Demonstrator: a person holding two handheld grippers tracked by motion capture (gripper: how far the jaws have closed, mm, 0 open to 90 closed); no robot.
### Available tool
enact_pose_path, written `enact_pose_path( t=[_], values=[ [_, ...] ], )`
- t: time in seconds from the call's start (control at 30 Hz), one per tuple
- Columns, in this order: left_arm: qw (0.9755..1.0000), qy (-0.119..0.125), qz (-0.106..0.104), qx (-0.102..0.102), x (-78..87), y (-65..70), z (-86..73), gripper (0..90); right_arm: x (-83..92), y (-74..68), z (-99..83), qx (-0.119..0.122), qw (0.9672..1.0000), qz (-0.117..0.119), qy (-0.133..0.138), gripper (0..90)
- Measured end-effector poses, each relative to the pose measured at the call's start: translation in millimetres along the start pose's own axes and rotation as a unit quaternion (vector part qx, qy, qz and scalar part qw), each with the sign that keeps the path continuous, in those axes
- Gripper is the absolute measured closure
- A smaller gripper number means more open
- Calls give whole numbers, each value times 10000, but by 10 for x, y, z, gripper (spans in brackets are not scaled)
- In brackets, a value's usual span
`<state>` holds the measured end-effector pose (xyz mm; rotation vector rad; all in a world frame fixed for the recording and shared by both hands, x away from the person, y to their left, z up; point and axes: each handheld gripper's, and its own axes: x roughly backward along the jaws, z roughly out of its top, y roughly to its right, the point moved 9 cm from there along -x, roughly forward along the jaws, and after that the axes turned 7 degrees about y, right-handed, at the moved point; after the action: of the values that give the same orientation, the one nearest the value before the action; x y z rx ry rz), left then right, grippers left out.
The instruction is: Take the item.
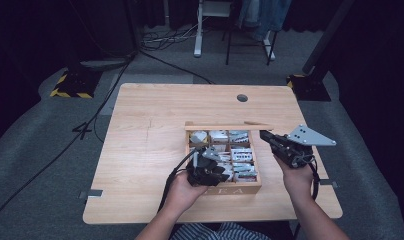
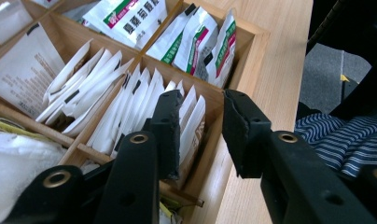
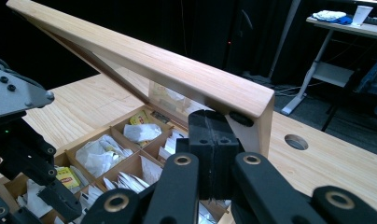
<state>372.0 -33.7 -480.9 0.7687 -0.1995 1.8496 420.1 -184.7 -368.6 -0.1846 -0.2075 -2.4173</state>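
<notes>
A wooden tea box [image 1: 235,190] stands open on the table, its lid [image 1: 225,127] raised at the back. Its compartments hold white sachets [image 2: 130,98] and green-and-pink printed sachets [image 2: 196,42]. My left gripper [image 1: 215,159] points down into the box's near side. In the left gripper view its jaws [image 2: 203,95] stand apart: one finger [image 2: 168,126] is among the white sachets, the other over the box wall [image 2: 252,51], and neither pad presses on anything. My right gripper [image 1: 264,134] is shut with nothing between its pads [image 3: 210,116], its tip right under the lid's corner [image 3: 252,100].
The box sits right of centre on a light wooden table [image 1: 140,150] with a round hole [image 1: 242,98] near the far edge. Stands with striped bases [image 1: 70,87], cables and desk legs [image 1: 197,30] are on the floor beyond. The person's striped clothing [image 2: 345,140] is at the near edge.
</notes>
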Motion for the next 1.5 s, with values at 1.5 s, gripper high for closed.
enact_pose_path(
  t=[1.5],
  values=[
    [9990, -434, -3, -113, -75, -44, -157, 886, -1, 2, 2, 20, 10000, -1, -4, 898]
  ],
)
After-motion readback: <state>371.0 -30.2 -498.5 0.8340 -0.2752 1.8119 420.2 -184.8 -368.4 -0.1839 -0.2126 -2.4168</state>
